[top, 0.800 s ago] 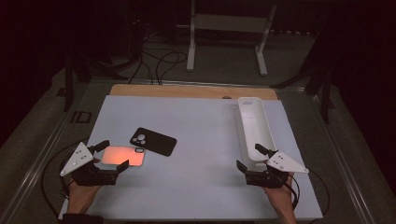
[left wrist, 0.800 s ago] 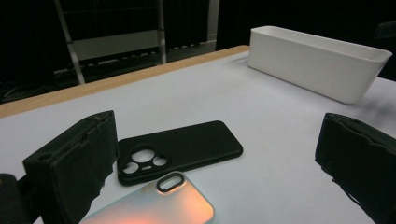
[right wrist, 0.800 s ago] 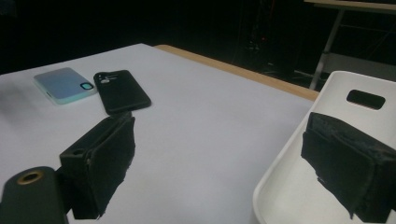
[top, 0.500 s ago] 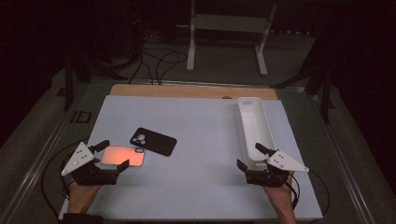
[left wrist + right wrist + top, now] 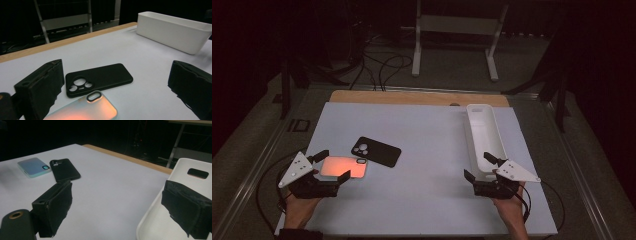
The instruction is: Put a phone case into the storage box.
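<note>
Phone case [image 5: 343, 166], glowing orange-pink, lies flat between the wide-open jaws of the left gripper [image 5: 331, 166], touching a black case [image 5: 376, 151]; right gripper [image 5: 481, 166] gapes by the white bin [image 5: 484, 137], bare mat between

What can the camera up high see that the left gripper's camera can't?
High view alone: both hands, the left gripper and right gripper from above, each with jaws open and holding nothing, plus the whole white table and the floor cables.

Left gripper view alone: a close look at the camera holes of the black phone case and the side wall of the white bin.

Both share: the black phone case, the orange-glowing phone case beside it, the white bin and the table's wooden edge.
</note>
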A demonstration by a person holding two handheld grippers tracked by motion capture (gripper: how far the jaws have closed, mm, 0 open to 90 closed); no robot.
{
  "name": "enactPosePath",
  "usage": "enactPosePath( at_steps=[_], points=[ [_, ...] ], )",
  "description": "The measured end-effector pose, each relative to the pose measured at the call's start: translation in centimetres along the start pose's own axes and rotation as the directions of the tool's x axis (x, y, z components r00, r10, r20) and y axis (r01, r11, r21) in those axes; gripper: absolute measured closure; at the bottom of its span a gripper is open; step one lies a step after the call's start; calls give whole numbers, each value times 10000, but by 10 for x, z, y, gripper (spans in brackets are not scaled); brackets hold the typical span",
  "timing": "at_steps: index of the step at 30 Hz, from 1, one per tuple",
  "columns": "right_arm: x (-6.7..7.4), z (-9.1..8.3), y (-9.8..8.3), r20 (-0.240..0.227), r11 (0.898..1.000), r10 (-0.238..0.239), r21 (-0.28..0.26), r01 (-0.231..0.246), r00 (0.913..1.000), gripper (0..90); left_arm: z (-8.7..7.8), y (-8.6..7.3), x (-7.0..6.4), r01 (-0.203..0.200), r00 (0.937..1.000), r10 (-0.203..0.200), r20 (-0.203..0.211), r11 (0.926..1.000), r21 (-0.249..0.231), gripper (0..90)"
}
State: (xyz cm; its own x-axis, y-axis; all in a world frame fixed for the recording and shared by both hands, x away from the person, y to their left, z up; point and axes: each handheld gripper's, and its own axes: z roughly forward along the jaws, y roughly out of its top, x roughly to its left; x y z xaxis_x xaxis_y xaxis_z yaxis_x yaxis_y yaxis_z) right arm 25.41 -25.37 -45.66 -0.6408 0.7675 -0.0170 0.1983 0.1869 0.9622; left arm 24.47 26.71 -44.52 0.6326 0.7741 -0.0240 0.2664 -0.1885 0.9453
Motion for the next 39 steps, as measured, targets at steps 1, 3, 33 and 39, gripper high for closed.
enactPosePath(
  at_steps=[1, 3, 33, 39],
  points=[
    [0, 1, 1, -22, 10000, 46, -3, -46, 10000, 97, 1, 1, 0, -11, 10000, 11, -38, 9999, 111, 32],
    [-1, 2, 1, -29, 9999, 97, -26, -97, 9999, 97, 3, 2, 0, -21, 10000, 22, -67, 9998, 175, 33],
    [1, 6, 12, -377, 9993, 161, -333, -173, 9992, 97, 17, 8, 43, 393, 9945, -247, -1017, 9887, 1445, 900],
    [3, 8, 13, -367, 9996, 88, -266, -98, 9993, 97, 33, 1, 56, 372, 9911, -87, -1329, 9764, 2129, 900]
  ],
)
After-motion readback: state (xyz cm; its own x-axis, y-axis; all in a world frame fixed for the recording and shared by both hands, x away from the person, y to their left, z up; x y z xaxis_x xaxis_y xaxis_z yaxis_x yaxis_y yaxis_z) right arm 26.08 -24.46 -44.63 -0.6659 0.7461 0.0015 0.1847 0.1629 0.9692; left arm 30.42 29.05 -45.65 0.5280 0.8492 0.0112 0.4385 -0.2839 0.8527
